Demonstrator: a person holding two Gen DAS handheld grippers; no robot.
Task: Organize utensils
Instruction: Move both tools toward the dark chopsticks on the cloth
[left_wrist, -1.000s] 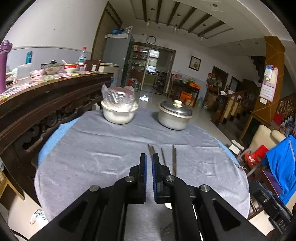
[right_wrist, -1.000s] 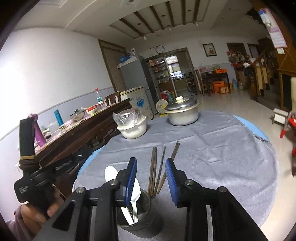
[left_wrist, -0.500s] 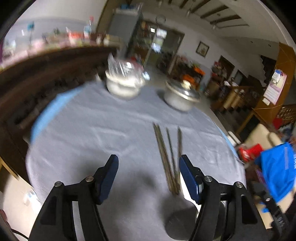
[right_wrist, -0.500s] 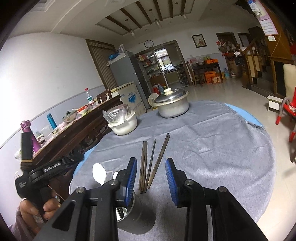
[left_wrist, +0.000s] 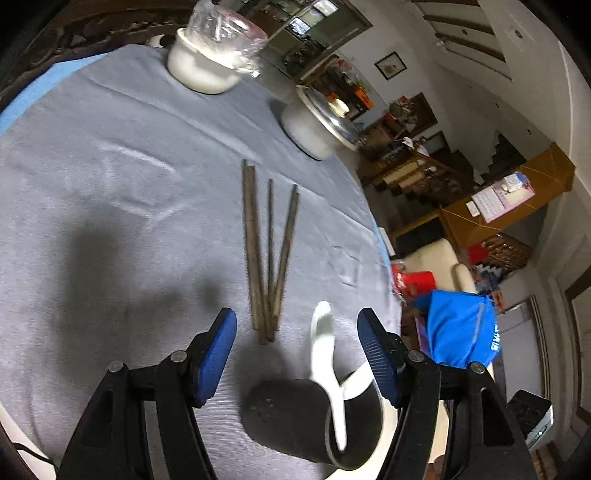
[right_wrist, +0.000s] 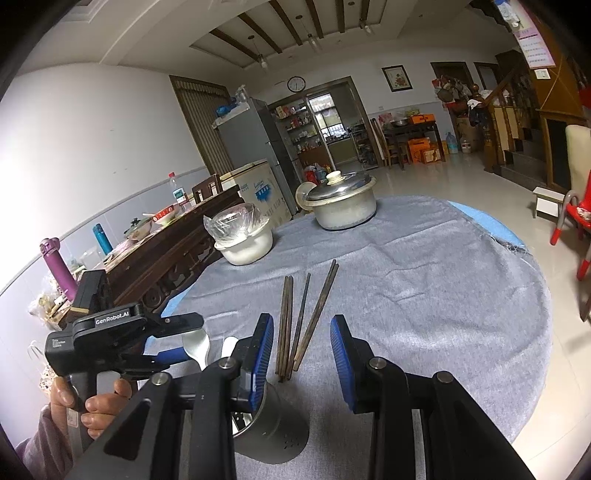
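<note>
Several dark wooden chopsticks (left_wrist: 267, 254) (right_wrist: 301, 319) lie side by side on the grey tablecloth (left_wrist: 110, 192). A metal utensil holder (left_wrist: 314, 424) (right_wrist: 273, 432) stands near the table's front edge with white spoons (left_wrist: 325, 365) (right_wrist: 197, 345) in it. My left gripper (left_wrist: 297, 354) is open, its jaws wide on either side of the holder and spoons, touching neither as far as I can tell. It also shows in the right wrist view (right_wrist: 177, 339), by the spoons. My right gripper (right_wrist: 301, 362) is open and empty, just above the chopsticks' near ends, right of the holder.
A white bowl covered in plastic (left_wrist: 214, 55) (right_wrist: 242, 236) and a lidded metal pot (left_wrist: 319, 125) (right_wrist: 341, 203) stand at the table's far side. A dark wooden sideboard (right_wrist: 166, 251) with bottles and dishes runs along the left. A blue cloth (left_wrist: 458, 332) hangs off to the right.
My left gripper has opened wide from shut, tilted down and moved over the utensil holder and spoons. My right gripper stayed open and shifted slightly toward the chopsticks.
</note>
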